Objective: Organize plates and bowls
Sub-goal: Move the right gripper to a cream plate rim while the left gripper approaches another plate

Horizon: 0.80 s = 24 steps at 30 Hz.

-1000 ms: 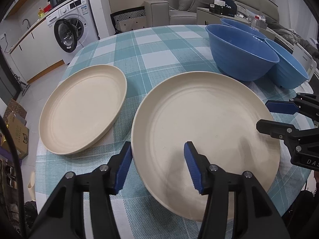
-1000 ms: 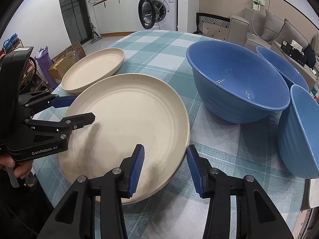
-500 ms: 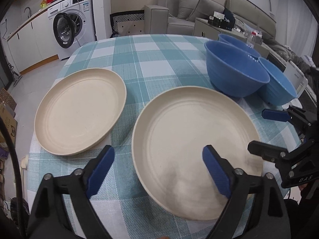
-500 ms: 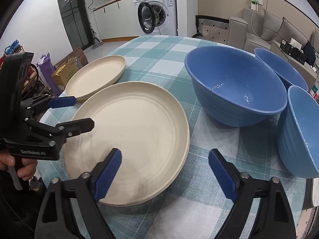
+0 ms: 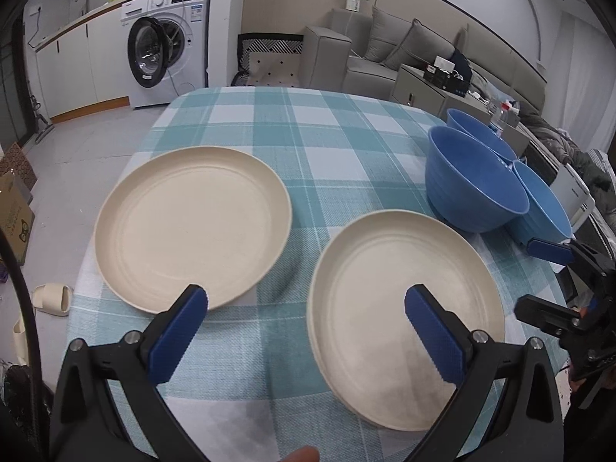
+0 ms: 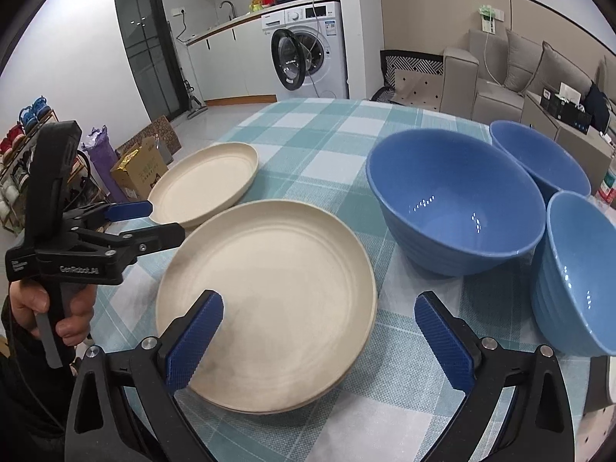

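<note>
Pulled back from the near cream plate (image 6: 265,300), both now gaping wide: left gripper (image 5: 304,331), right gripper (image 6: 317,337). Holding nothing. Three blue bowls (image 6: 454,208) upright, bare inside.

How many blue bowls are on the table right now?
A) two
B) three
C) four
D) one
B: the right wrist view shows a large bowl, a second bowl behind it and a third bowl at the right edge, all on the checked table.
</note>
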Motion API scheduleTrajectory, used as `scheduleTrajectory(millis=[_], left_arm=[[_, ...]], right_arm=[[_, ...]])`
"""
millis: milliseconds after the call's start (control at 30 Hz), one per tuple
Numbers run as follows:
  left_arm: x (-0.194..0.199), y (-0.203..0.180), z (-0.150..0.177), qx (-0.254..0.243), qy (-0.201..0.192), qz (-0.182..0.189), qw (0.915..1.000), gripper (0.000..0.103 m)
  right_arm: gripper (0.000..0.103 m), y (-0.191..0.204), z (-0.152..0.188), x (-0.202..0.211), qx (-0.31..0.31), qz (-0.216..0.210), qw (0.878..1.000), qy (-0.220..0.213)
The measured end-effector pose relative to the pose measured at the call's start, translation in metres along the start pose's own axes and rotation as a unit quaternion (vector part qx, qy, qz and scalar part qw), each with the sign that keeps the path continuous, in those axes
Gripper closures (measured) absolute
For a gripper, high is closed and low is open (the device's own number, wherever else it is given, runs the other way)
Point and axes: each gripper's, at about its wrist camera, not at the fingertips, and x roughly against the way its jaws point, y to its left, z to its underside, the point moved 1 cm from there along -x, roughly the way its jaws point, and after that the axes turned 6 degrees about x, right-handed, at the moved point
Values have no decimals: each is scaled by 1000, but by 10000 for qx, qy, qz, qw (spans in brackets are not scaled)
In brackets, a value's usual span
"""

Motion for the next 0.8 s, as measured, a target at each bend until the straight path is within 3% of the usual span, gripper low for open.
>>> scheduleTrajectory(millis=[433,800], left_arm=[[13,30,-15,307,-285,-195,9989,0],[22,71,-26,796,-518,-500,9942,0]], right_arm=[[1,22,-37,19,146,-42,9994,-322],[1,31,-71,9,-19,-21,9989,-458]])
